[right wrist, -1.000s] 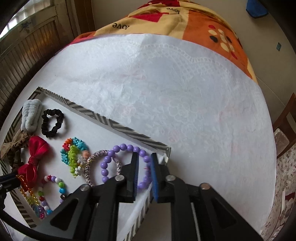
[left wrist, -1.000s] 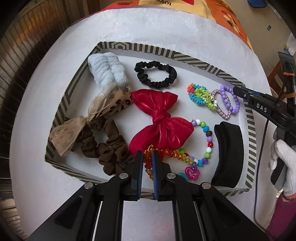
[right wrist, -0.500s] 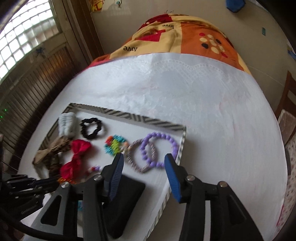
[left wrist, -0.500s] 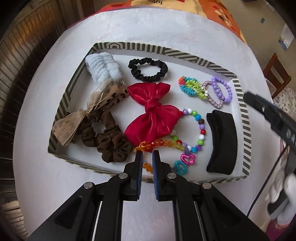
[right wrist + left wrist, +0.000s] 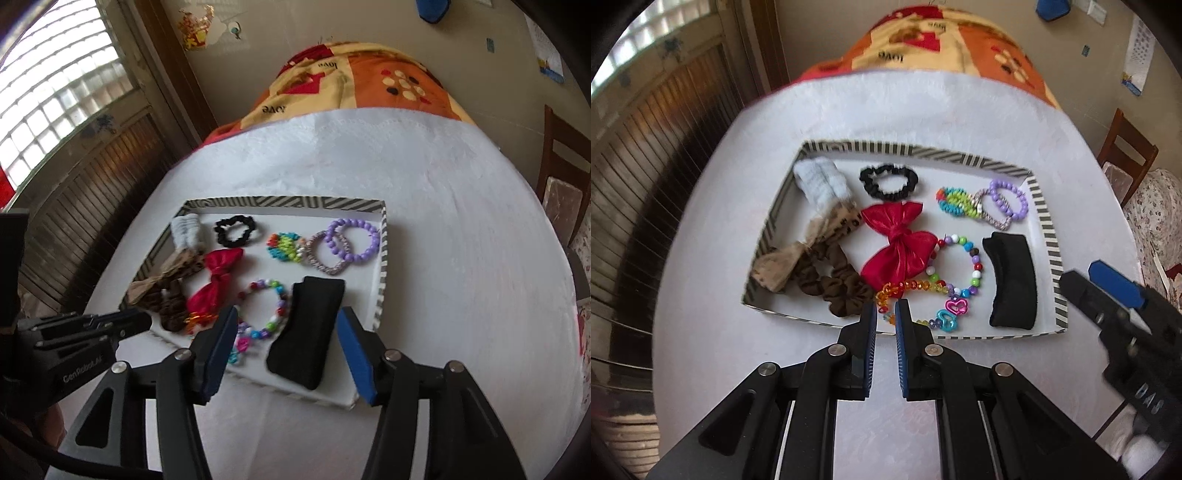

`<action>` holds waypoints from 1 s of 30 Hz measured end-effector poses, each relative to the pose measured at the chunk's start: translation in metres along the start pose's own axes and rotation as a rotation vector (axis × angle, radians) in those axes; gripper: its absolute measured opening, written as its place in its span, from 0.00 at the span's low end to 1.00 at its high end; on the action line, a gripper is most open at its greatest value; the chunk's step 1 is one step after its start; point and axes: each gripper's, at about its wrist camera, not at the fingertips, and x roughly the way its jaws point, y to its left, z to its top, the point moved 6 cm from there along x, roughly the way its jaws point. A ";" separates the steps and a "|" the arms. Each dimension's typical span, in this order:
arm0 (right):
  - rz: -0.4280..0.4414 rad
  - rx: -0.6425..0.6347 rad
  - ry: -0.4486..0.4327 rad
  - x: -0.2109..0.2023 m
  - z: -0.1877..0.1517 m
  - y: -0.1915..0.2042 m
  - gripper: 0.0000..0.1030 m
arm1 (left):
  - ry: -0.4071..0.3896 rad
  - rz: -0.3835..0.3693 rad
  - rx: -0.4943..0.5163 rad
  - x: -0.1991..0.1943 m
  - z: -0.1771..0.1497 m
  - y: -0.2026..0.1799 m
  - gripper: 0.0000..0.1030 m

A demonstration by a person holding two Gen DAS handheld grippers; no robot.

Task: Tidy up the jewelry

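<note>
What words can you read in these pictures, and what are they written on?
"GenRobot.AI": white letters on the black left tool.
"DAS": upside down on the black right tool.
"love": upside down on the orange and yellow patterned blanket, printed in more than one spot.
Wall papers: too small to read.

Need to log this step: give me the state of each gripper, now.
Left gripper: closed, holding nothing.
Right gripper: open, jaws just widened, empty, above the tray.

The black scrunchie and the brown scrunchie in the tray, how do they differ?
The black scrunchie is slim and lies alone as an open ring near the tray's far rim. The brown scrunchie is thicker and bunched at the near left, tangled with a tan bow. Both are ruffled fabric loops.
</note>
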 end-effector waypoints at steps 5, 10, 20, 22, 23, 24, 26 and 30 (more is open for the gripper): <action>-0.007 -0.015 -0.031 -0.016 -0.005 0.023 0.63 | -0.068 0.023 0.010 -0.025 0.001 0.004 0.02; -0.037 -0.024 -0.061 -0.031 -0.004 0.037 0.63 | -0.102 0.042 0.004 -0.039 -0.002 0.008 0.02; -0.073 -0.041 -0.081 -0.049 -0.005 0.045 0.65 | -0.142 0.059 -0.029 -0.057 -0.005 0.019 0.02; -0.075 -0.047 -0.083 -0.052 -0.007 0.046 0.65 | -0.147 0.060 -0.028 -0.060 -0.006 0.019 0.02; -0.077 -0.050 -0.082 -0.053 -0.007 0.047 0.65 | -0.150 0.062 -0.026 -0.061 -0.007 0.019 0.02; -0.078 -0.052 -0.082 -0.054 -0.008 0.047 0.65 | -0.150 0.062 -0.024 -0.062 -0.007 0.019 0.02; -0.079 -0.056 -0.081 -0.056 -0.008 0.048 0.65 | -0.152 0.062 -0.022 -0.063 -0.008 0.018 0.02; -0.080 -0.057 -0.087 -0.058 -0.007 0.048 0.66 | -0.156 0.067 -0.023 -0.066 -0.009 0.017 0.02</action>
